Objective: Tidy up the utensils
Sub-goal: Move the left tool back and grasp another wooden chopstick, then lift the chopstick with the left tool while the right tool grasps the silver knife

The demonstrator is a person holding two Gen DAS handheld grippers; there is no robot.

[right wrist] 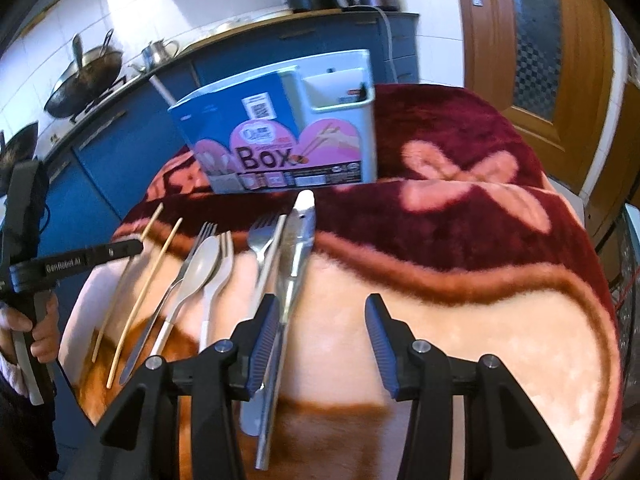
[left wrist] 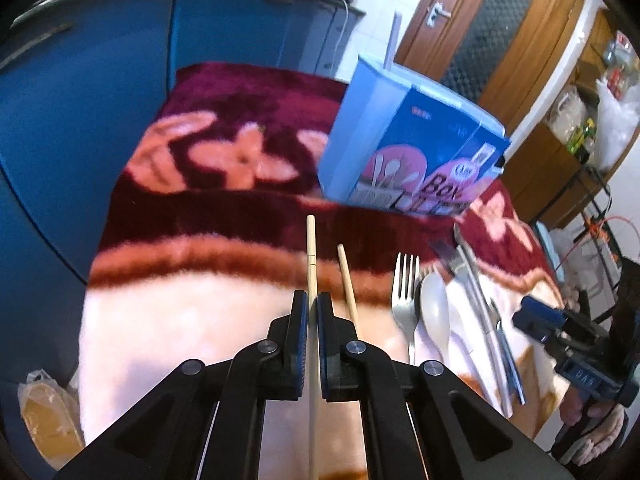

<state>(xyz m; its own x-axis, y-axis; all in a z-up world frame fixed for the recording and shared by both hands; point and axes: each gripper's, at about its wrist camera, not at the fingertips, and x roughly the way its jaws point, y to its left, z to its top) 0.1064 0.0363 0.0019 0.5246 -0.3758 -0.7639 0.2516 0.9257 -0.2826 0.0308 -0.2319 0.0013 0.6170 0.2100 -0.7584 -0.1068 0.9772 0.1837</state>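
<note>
Nearest the left wrist lens, my left gripper (left wrist: 313,312) has its fingers pressed together on a pale chopstick (left wrist: 311,252), which runs straight out between them; I pinch it along its length so it can lift without rolling.

Largest item: the blanket (right wrist: 460,312), maroon and peach, covering the surface; its pile probably keeps the loose utensils from sliding.

Utensil box (right wrist: 280,136): upright at the blanket's far side, open at the top, within reach of both hands, evidently the destination.

Right gripper (right wrist: 322,344): fingers spread, holding nothing; the left finger stands just beside the metal tongs (right wrist: 298,248), which lie lengthwise under it. I judge this a pause before closing on them.

Remaining cutlery, side by side and parallel: a steel fork (left wrist: 405,296), a grey spoon (left wrist: 435,316), a plastic fork (right wrist: 218,280).

Second chopstick (left wrist: 347,280): on the blanket just beside the held one, not yet picked.
</note>
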